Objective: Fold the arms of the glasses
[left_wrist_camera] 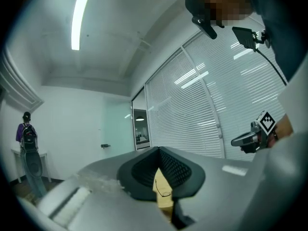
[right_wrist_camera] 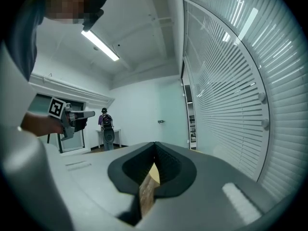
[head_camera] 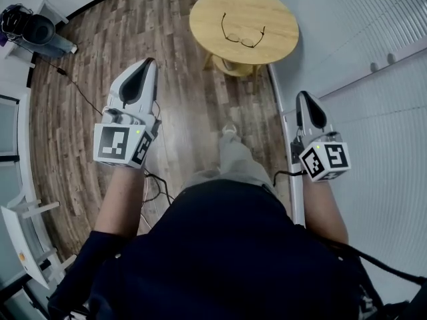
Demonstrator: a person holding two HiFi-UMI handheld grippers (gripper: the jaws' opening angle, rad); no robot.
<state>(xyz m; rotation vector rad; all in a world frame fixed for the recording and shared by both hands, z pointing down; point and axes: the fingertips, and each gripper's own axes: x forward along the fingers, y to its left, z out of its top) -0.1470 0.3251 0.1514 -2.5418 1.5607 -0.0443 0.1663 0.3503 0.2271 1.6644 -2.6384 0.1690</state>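
Between the dark pads of our left gripper (left_wrist_camera: 158, 150) nothing is held: the jaws are pressed together at their tips, and the thin slit below them shows only the far-off table (left_wrist_camera: 159, 177) with the glasses (left_wrist_camera: 163, 190) on it. Our right gripper (right_wrist_camera: 154, 145) is the same, with its jaws closed on nothing. Its slit shows a strip of wood floor (right_wrist_camera: 145, 195) and a pale sliver of the table (right_wrist_camera: 153, 173).

From the head view, we hold the left gripper (head_camera: 148, 63) and the right gripper (head_camera: 301, 96) out in front of us, one on each side of our body. Both point toward the round wooden table (head_camera: 207, 19), and both are well apart from it.

The glasses (head_camera: 243, 37) lie near the middle of the tabletop with their arms spread open. The lenses sit toward the near edge and the arms reach toward the far edge.

Our trouser leg (head_camera: 235, 162) stands on the plank floor (head_camera: 187, 99) between the grippers. A white slatted wall (head_camera: 360, 59) runs along the right. A thin cable (head_camera: 81, 93) trails across the floor on the left, toward a dark bag (head_camera: 32, 27) in the far left corner.
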